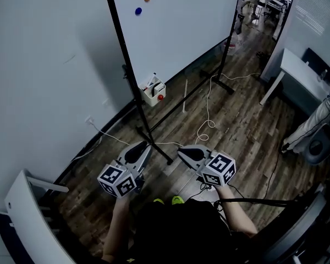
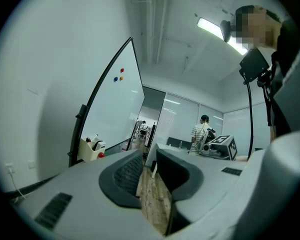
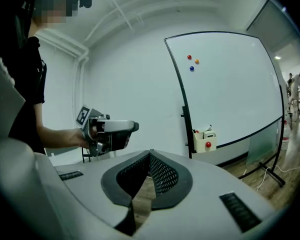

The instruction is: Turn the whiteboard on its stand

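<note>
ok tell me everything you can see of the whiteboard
The whiteboard has a blank white face in a thin black frame, upright on a black stand whose feet rest on the wood floor, close to the wall. Red, orange and blue magnets sit near its top; a cream holder hangs on the post nearer the wall.

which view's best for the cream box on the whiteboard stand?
Head view: it looks down into the box, so the contents and the red dot on its front both show. The right gripper view shows only its front face, far off. The left gripper view shows it from the side, small.
</note>
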Motion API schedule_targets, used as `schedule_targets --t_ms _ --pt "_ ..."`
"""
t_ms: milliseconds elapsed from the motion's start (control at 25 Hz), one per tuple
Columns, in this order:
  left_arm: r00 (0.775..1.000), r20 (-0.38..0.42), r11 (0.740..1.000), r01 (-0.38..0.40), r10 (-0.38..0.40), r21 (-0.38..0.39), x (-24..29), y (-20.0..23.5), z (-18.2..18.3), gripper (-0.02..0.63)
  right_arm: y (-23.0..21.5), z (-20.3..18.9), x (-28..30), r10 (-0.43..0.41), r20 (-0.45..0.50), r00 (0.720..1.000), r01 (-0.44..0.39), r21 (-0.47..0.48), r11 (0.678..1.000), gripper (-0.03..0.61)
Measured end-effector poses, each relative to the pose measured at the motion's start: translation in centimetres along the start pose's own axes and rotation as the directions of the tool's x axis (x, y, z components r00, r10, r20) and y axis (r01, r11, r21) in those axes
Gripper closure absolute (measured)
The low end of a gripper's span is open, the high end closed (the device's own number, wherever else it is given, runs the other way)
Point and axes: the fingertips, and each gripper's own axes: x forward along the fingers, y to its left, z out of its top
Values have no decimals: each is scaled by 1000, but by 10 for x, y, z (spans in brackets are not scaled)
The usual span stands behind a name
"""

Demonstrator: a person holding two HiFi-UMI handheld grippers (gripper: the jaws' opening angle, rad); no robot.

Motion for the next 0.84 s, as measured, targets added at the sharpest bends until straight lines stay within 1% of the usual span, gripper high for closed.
schedule_targets --t_ms 120,240,440,840 --pt "1000 -5 1000 10 -11 -9 0 -1 -6 523 4 1 0 -5 -6 1000 5 -27 1000 589" --pt "1000 -21 1000 22 -22 -19 -1 -8 -15 523 10 -2 -7 -6 -6 1000 6 -24 1000 589" --pt "999 -26 999 45 -45 -22 4 -14 -13 523 9 -2 -15 -27 6 1000 27 -17 999 588" --pt "995 -55 997 77 -77 -15 8 -27 -16 523 13 1 -17 -27 17 999 28 -25 999 588"
